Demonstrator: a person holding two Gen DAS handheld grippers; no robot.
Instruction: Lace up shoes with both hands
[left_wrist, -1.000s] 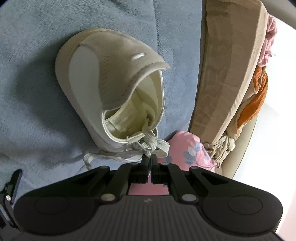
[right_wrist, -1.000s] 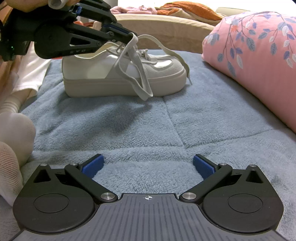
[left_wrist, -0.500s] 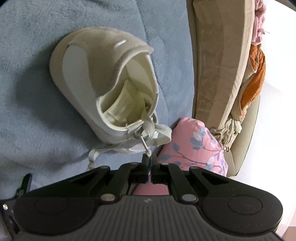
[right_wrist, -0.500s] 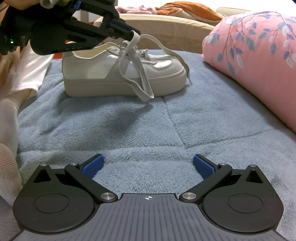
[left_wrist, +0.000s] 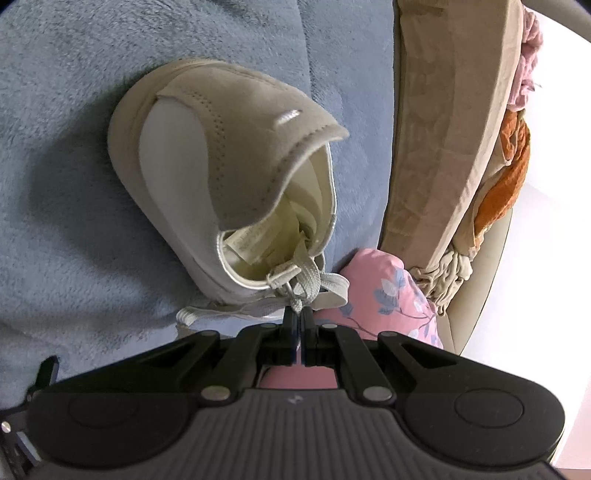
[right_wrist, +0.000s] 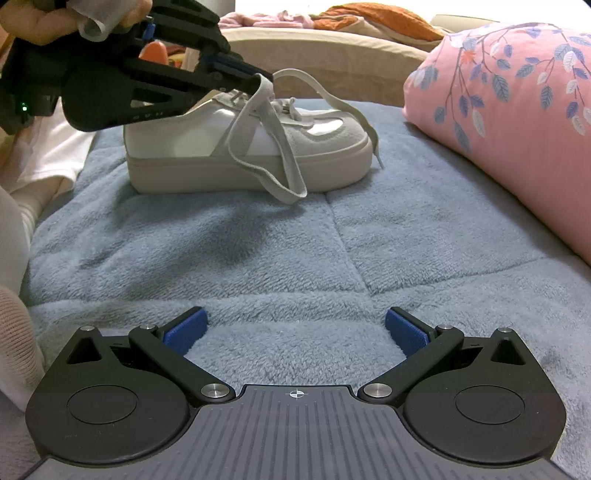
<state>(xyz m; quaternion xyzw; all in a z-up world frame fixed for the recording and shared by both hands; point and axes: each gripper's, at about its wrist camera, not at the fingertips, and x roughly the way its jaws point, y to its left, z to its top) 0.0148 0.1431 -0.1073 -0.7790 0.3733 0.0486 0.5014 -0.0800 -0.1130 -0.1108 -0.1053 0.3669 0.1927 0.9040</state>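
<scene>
Your shoe (right_wrist: 243, 147) showed matt, napped suede-like grey panels at toe and heel, smoother white panels with a faint sheen along the side, and a smooth matt rubbery sole. Its lace (right_wrist: 266, 122), a flat woven cloth band, looked dull and slightly ribbed. Across the middle of the frame the blue blanket (right_wrist: 295, 258) was deep fleece, soft and fuzzy. At upper right, the pink pillow (right_wrist: 517, 110) was smooth printed cloth. Your right gripper (right_wrist: 294, 329) was matt black plastic with shiny metal pivot pins and rough blue pads (right_wrist: 184, 329); your left gripper (left_wrist: 298, 314) looked alike, its ribbed plastic base dull.
</scene>
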